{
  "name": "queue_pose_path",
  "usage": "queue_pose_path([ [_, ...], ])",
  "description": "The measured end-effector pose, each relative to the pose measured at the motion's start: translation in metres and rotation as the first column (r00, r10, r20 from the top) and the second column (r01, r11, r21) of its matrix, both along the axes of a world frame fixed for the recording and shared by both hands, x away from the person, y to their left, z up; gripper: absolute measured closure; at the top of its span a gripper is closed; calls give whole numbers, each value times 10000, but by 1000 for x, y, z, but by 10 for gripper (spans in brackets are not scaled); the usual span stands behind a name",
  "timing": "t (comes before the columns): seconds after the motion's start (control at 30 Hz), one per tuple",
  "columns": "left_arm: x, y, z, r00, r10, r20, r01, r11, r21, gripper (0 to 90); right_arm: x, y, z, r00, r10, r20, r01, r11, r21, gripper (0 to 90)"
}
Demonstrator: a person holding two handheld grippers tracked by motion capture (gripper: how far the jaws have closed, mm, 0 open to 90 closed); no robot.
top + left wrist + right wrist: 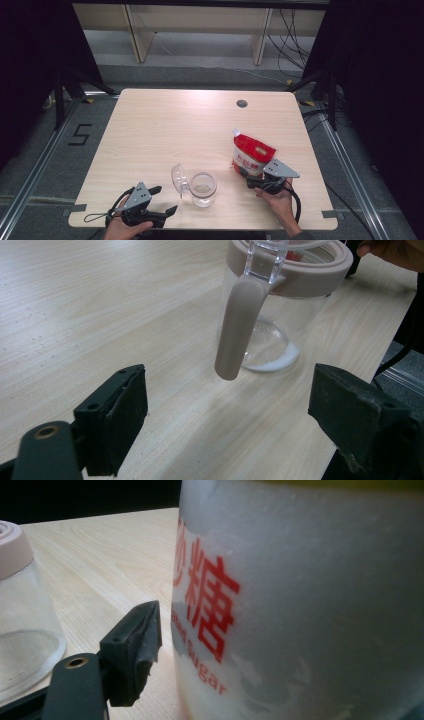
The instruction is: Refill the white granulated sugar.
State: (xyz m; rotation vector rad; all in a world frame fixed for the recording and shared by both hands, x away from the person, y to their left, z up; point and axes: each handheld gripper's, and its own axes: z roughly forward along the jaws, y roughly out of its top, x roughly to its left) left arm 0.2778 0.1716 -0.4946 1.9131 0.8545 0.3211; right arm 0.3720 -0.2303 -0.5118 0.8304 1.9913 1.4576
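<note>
Left gripper (162, 200) gapes before the clear round glass jar (203, 189); right gripper (248, 176), jaws apart, flanks the glossy sugar bag (251, 154).

The far half of the table (175, 115) lies free (jar (203, 189) and sugar bag (251, 154) block the near edge).

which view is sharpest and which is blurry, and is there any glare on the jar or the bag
High view: evenly lit, soft all over, dark surround, pale sheen on the table's far edge. Left gripper view: jar and wood grain crisp, jaws slightly soft, no hard glare. Right gripper view: sugar bag too close, print blurred.
</note>
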Motion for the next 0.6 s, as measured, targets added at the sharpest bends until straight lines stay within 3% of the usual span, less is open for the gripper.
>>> queue_pose_path([
  [0.17, 1, 1, 0, 9999, -112, 125, 111, 9999, 57, 156, 1, 1, -2, 9998, 50, -174, -47, 9999, 160, 233],
  [0.2, 0, 0, -1, 10000, -61, 23, 61, 9999, -93, 156, 1, 1, -2, 9998, 50, -174, -47, 9999, 160, 233],
  [0.23, 1, 0, -1, 10000, -81, 42, 81, 9999, -71, 156, 3, 0, -3, 9998, 31, 218, -33, 9999, 120, 235],
  [0.3, 1, -1, -1, 10000, -87, 41, 87, 9999, -66, 156, 1, 1, -3, 10000, -8, 6, 8, 9998, 208, 238],
  [0.33, 1, 0, -1, 10000, -87, 38, 87, 9999, -69, 155, 3, 1, -4, 9996, 280, -71, -278, 9991, 307, 250],
  [0.4, 2, 0, -1, 9998, -156, 103, 155, 9999, 14, 156, 3, 0, -4, 9999, 80, -132, -77, 9996, 259, 255],
  [0.57, 2, 0, -1, 9997, -198, 168, 198, 9998, 42, 155, 3, 0, -4, 9999, 72, -84, -70, 9996, 276, 272],
  [0.6, 1, -1, -2, 10000, -62, 5, 62, 10000, -56, 155, 5, -1, -4, 9997, 139, 224, -142, 9998, 139, 274],
])
